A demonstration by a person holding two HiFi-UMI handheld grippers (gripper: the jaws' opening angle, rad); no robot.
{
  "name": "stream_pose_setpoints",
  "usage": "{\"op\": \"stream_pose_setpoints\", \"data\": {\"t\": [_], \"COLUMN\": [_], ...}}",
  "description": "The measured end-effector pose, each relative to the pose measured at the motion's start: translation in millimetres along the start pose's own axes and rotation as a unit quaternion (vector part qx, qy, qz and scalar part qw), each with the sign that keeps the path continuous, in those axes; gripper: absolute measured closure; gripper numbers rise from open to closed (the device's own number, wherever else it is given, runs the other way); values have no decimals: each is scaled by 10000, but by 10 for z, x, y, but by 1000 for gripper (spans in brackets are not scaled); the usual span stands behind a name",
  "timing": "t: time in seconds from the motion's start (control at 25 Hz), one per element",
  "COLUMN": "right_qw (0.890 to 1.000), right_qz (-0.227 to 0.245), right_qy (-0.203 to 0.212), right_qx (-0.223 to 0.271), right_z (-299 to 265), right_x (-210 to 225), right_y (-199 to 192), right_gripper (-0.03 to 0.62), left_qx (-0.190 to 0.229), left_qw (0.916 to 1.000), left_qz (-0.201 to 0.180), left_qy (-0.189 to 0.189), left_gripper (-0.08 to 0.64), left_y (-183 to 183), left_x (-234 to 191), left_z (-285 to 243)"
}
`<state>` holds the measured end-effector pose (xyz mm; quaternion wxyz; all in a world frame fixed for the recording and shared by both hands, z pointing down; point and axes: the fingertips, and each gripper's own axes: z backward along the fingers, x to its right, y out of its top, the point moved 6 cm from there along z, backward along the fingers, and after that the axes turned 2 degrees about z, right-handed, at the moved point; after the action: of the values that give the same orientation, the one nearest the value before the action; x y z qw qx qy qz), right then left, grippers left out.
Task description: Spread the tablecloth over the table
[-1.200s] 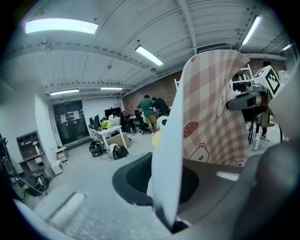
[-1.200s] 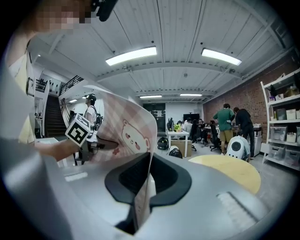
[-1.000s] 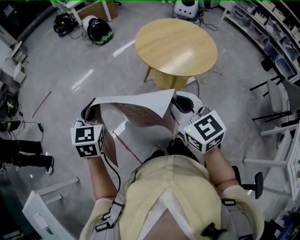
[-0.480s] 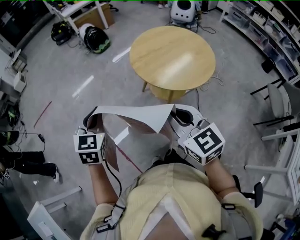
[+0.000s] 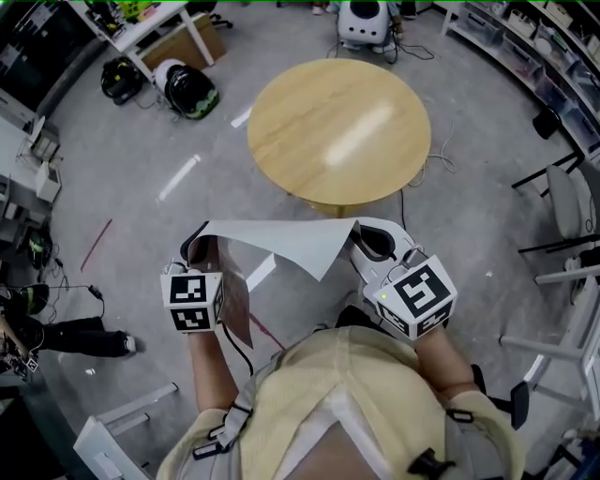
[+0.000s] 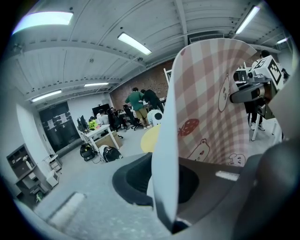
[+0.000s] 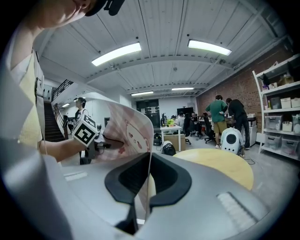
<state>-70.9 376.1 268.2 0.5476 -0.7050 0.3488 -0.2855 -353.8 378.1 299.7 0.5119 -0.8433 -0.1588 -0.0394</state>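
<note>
A round wooden table [image 5: 337, 122] stands ahead of me on the grey floor. Between both grippers, short of the table's near edge, hangs the tablecloth [image 5: 281, 246], white on the back and pink-checked with cartoon prints [image 6: 206, 108]. My left gripper [image 5: 195, 247] is shut on the cloth's left edge, which passes between its jaws [image 6: 166, 187]. My right gripper [image 5: 362, 236] is shut on the right edge, a thin fold pinched in its jaws [image 7: 143, 187]. In the right gripper view the tabletop [image 7: 220, 164] lies just beyond the jaws, and the left gripper [image 7: 101, 140] shows behind the cloth [image 7: 129, 133].
A white robot [image 5: 370, 19] stands beyond the table. Helmets and bags [image 5: 187, 86] lie by a desk [image 5: 150, 23] at the far left. Chairs [image 5: 567, 197] and shelves [image 5: 525, 37] line the right side. A person's legs [image 5: 66, 333] are at the left.
Both grippers have moved forward toward the table with the cloth held between them; the table now sits closer and larger in the head view.
</note>
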Motion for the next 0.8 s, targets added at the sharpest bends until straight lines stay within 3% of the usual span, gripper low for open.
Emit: {"op": "stream_pose_setpoints", "data": {"t": [0.48, 0.8], "right_qw": [9990, 9977], "right_qz": [-56, 2], "right_qy": [-117, -326], "right_qx": [427, 590], "right_z": [96, -23], "right_x": [795, 1081], "right_y": [74, 204], "right_gripper": [583, 583], "left_qx": [92, 289], "left_qw": [9989, 9973], "left_qz": [-435, -641], "left_qy": [170, 213], "left_gripper": [552, 552], "left_y": [630, 1014], "left_x": [305, 202], "left_z": [-449, -759]}}
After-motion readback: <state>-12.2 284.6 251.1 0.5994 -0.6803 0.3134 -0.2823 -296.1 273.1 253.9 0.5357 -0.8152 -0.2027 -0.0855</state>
